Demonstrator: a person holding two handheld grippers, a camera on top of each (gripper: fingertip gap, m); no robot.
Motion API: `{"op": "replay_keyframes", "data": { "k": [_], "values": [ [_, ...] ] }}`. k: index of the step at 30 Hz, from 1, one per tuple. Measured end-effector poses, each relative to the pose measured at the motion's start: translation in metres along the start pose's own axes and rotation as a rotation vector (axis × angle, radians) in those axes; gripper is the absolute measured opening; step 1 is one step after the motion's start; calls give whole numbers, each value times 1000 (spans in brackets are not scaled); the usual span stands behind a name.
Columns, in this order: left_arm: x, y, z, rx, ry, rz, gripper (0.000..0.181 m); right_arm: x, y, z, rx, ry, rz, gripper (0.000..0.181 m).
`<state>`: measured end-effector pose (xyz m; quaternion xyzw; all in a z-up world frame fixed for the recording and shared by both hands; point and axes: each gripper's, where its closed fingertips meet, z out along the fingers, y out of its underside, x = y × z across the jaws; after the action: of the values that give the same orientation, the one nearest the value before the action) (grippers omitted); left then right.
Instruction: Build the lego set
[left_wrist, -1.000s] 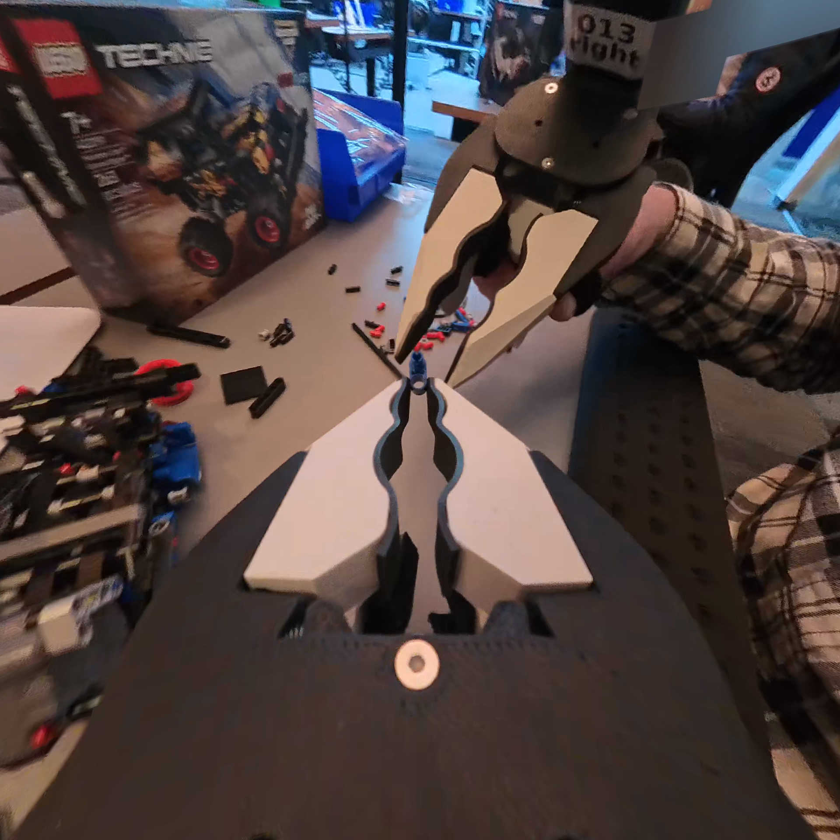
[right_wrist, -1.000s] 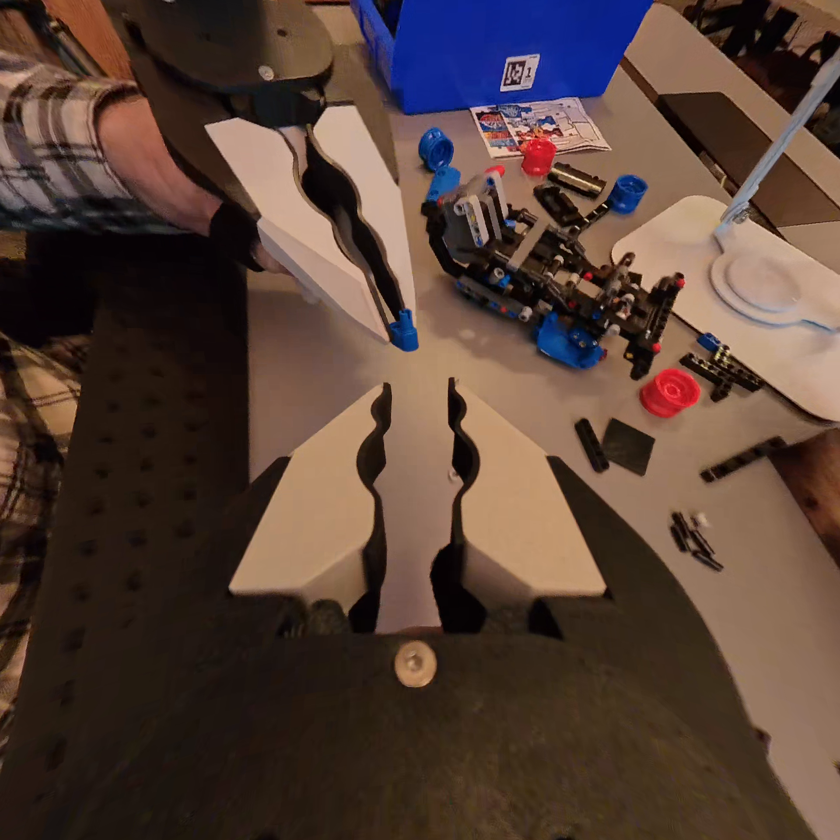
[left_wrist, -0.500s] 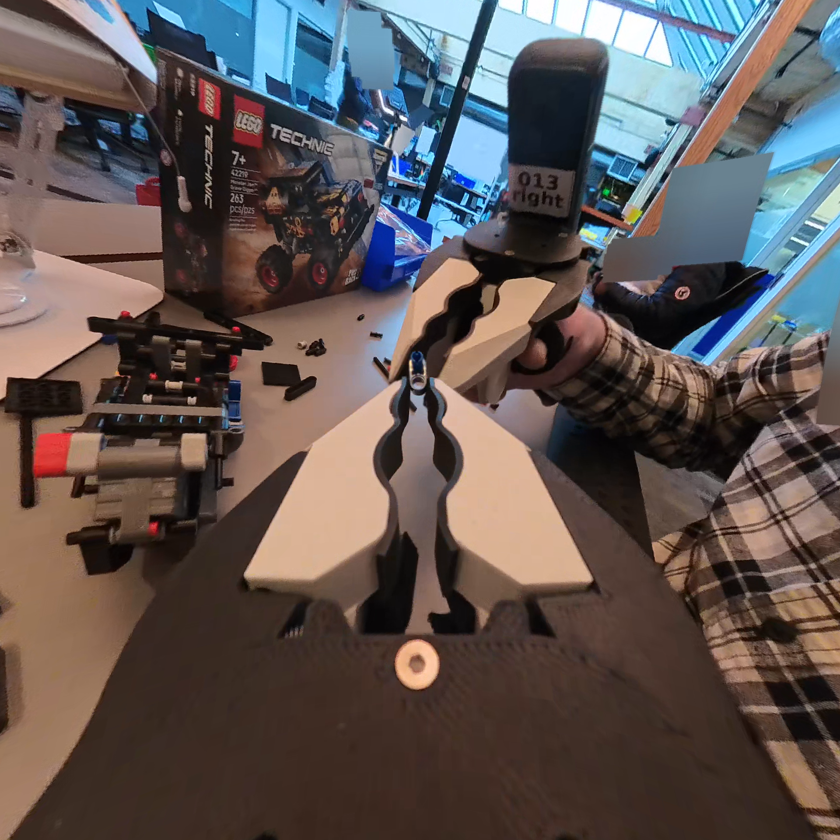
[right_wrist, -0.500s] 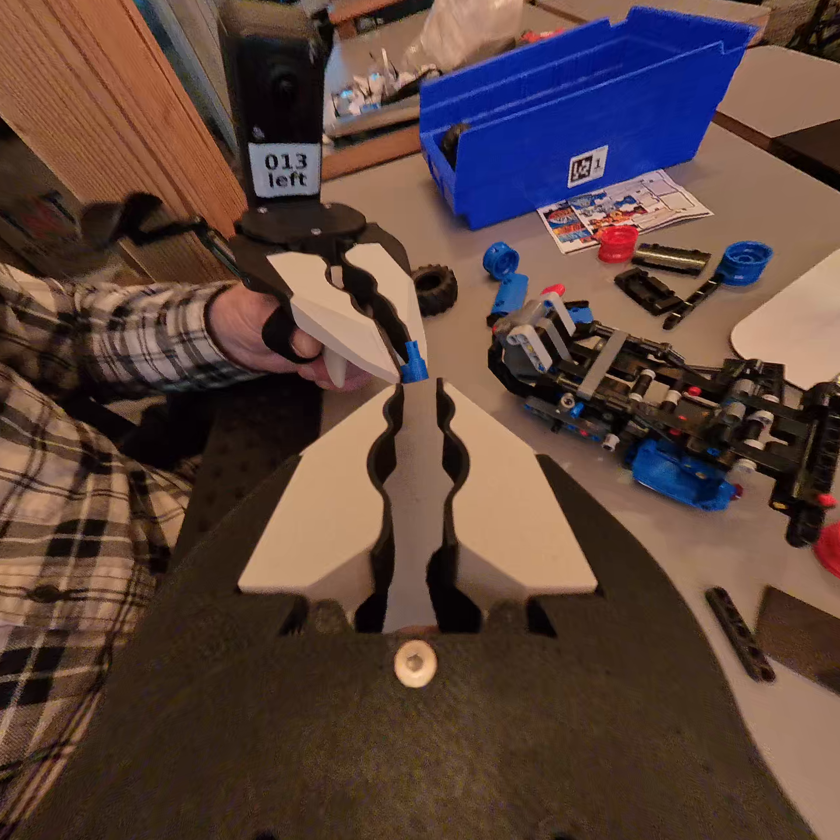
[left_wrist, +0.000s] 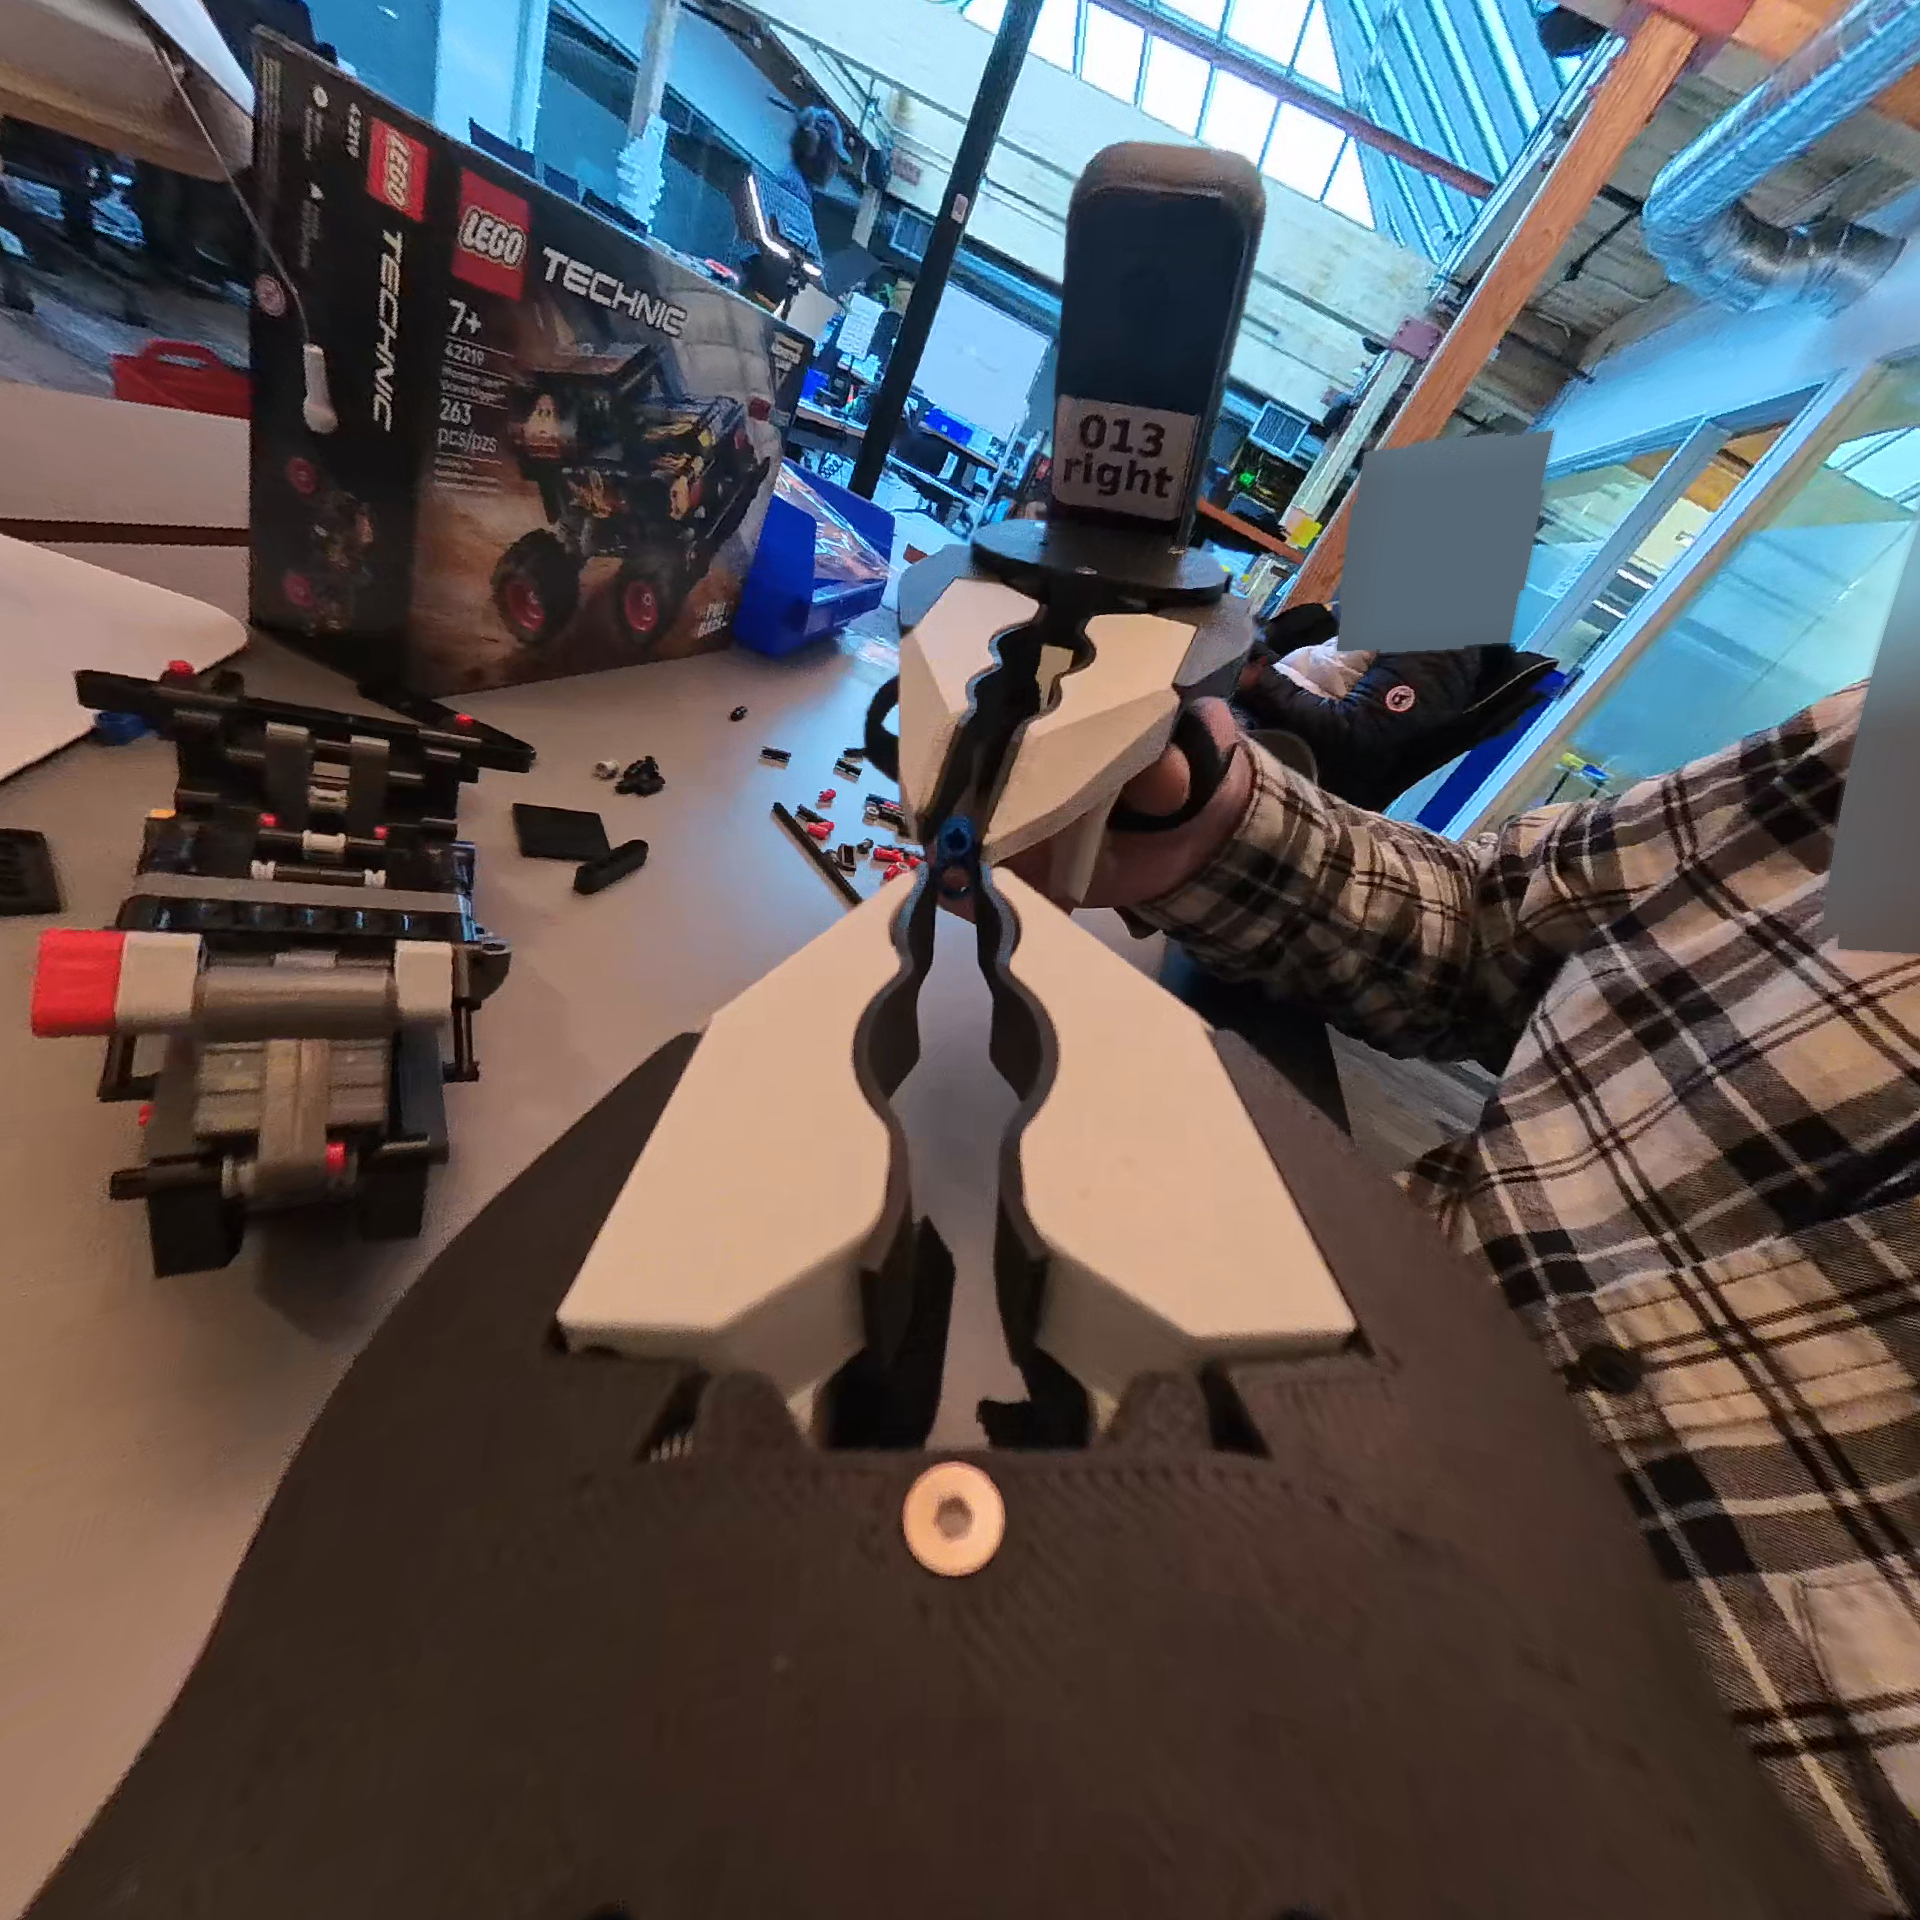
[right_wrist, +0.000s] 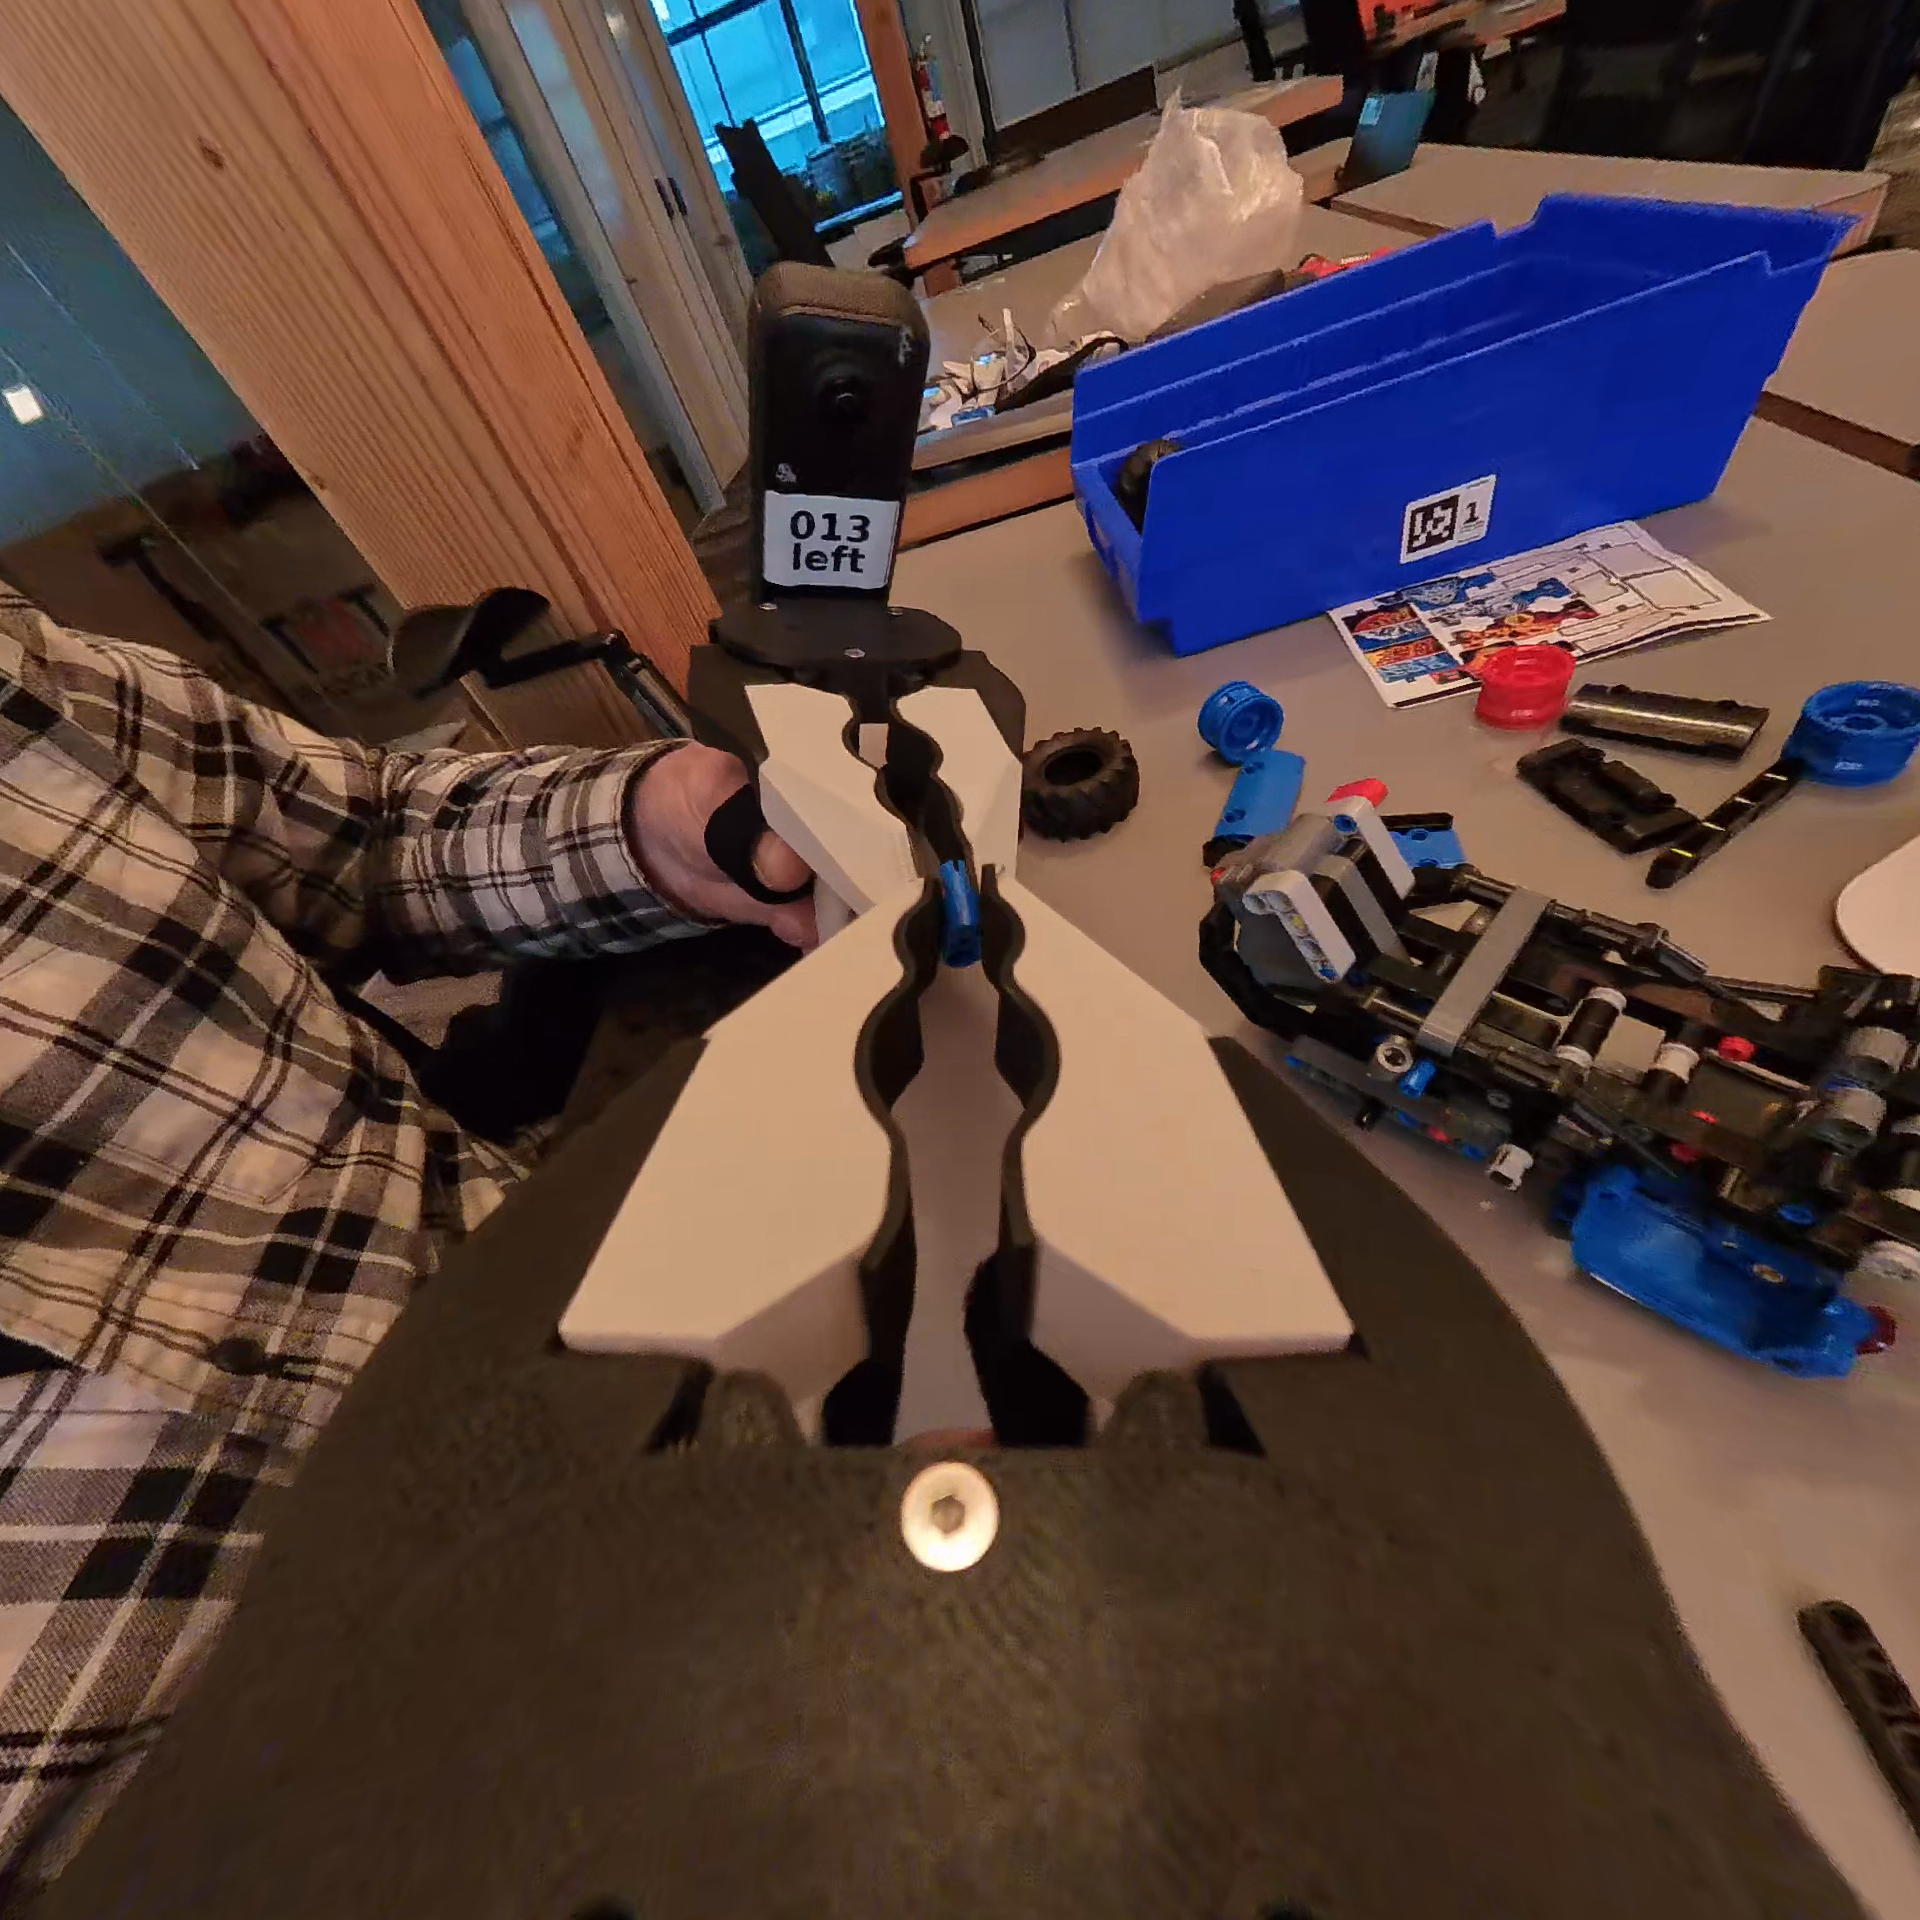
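We hold the blue pin (left_wrist: 954, 850) in the tips of the left gripper (left_wrist: 953, 896), clenched on it just above the middle of the left wrist view. It hangs in the air over the table (left_wrist: 644, 997), not on it.

What has changed is the other tool. A second ago the right gripper (right_wrist: 956, 902) was spread wide and well apart from the pin. Now both tools have tilted up and come tip to tip, and the right jaws have narrowed until the pin sits between them. In the right wrist view it stands upright in the gap, just above frame centre. A thin sliver of space seems to remain on each side, so we cannot tell whether the right tool is clamping yet or only bracketing the pin.

We read this as a handover or regrip in mid-air, most likely to turn the pin or free one end for insertion. It does not look like a building step on the model itself. The chassis (right_wrist: 1558, 1049) lies untouched at the right of the right wrist view, with wheels and beams loose around it, so much of the build is left.

The risk we see is the release. If the left tool lets go before the right one has a firm pinch, the small round pin could slip out and drop among the loose parts.
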<state>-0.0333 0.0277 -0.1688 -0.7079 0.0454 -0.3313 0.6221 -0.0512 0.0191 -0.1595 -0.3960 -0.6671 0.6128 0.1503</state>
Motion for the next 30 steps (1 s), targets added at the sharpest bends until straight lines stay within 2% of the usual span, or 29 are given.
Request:
{"op": "replay_keyframes", "data": {
  "k": [7, 12, 30],
  "values": [
    [-6, -9, -5, 10, -40, 63, 5, 5, -10, 4, 72, 3, 67, 6],
    [-4, -17, -7, 81, 13, -18, 5, 5, -16, 5, 114, -9, 89, 7],
    [-1, -25, 2, 149, 33, -29, 5, 10, -22, -5, 172, 8, 100, 16]
  ]
}}
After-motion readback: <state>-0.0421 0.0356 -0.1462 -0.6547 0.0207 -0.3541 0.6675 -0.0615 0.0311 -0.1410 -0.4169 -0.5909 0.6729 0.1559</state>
